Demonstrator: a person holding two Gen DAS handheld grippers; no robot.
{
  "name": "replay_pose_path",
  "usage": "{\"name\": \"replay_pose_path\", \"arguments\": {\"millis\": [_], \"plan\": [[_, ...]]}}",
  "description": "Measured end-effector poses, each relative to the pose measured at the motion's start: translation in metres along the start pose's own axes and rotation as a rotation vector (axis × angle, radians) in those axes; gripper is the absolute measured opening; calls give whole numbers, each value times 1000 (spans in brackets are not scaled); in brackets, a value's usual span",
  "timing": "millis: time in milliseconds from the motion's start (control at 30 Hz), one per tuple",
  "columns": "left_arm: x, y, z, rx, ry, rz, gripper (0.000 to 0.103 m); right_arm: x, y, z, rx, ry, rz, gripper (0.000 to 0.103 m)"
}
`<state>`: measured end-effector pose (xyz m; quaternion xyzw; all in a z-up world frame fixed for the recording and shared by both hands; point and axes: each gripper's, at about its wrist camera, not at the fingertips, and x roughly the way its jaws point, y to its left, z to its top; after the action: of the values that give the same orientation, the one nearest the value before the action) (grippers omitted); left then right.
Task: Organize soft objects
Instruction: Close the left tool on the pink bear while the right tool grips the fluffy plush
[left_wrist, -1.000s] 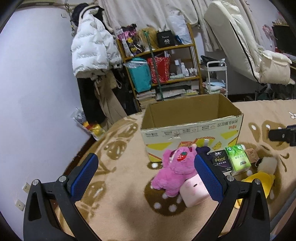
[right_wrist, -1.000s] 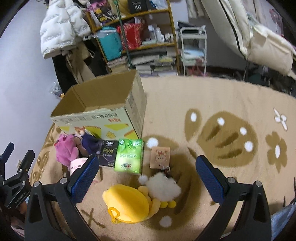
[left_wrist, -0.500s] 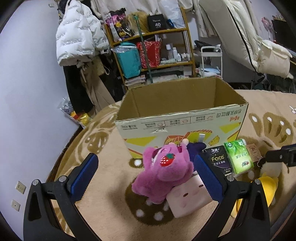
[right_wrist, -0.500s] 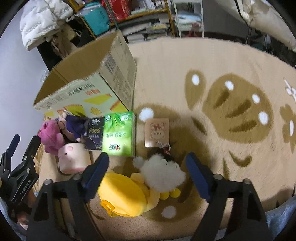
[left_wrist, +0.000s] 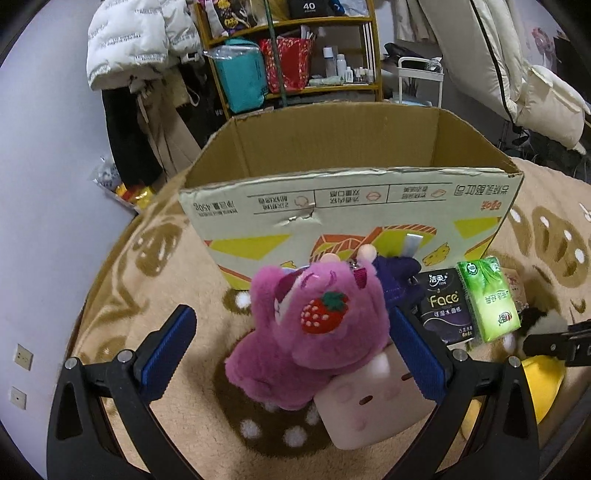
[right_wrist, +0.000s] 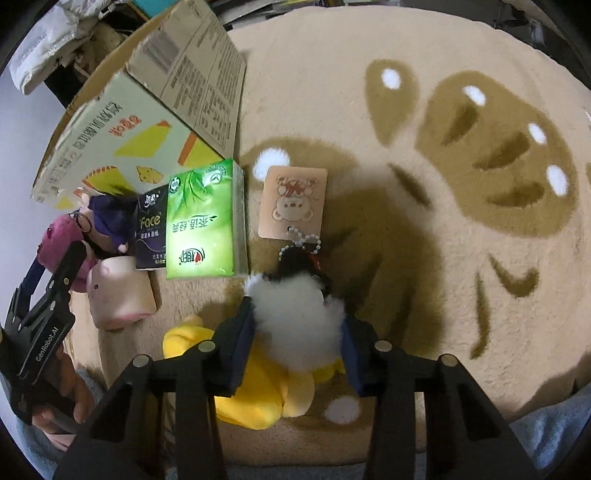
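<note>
- Covering the floor is a beige plush carpet with brown paw-print patterns (right_wrist: 461, 229), and it is carrying everything here.
- A fluffy white pom-pom plush (right_wrist: 297, 325) is sitting between the blue pads of the right gripper (right_wrist: 298, 341), whose jaws are pressing in on both of its sides.
- That white plush is lying on top of a soft yellow plush toy (right_wrist: 258, 391), near the carpet's near edge.
- A pink card tag printed with a bear face (right_wrist: 293, 201) is lying flat just beyond the white plush, a bead chain running between them.
- A magenta plush bear with a strawberry on its head (left_wrist: 317, 332) is lying between the wide-spread jaws of the left gripper (left_wrist: 291, 354); the left pad is standing clear of it.
- The bear is leaning on a pale pink cube-shaped plush with a small face (left_wrist: 369, 406).
- A purple plush toy (left_wrist: 397, 275) is resting behind the bear, against the box.
- A black tissue pack lettered "Face" (left_wrist: 445, 310) and a green tissue pack (left_wrist: 487, 299) are lying side by side, touching.
- An open cardboard box with yellow printing (left_wrist: 347, 206) is standing upright behind the row.
</note>
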<state>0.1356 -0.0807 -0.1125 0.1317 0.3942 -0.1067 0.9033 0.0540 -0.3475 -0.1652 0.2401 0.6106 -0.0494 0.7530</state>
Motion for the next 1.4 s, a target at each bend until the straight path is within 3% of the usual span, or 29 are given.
{"name": "replay_pose_path", "arguments": {"millis": [300,500,533,567,767,967,1400], "plan": [[4,7,0,-40,11,-18,100,21,-3,9,-7,33,-6,47],[6,5,-4,-47,34,-74,81,20,-4,15,1,35,-3,47],[5,5,-4,-52,36,-87,71,21,-4,16,2,35,-2,47],[5,6,-5,-58,35,-95,69,21,-4,16,1,35,-2,47],[0,7,-6,-75,26,-99,68,13,-7,12,-11,30,-12,47],[-6,9,-7,-84,18,-97,67,10,3,7,-43,15,-25,34],[-16,12,-9,-97,9,-78,67,-6,20,8,-84,-55,47,34]]}}
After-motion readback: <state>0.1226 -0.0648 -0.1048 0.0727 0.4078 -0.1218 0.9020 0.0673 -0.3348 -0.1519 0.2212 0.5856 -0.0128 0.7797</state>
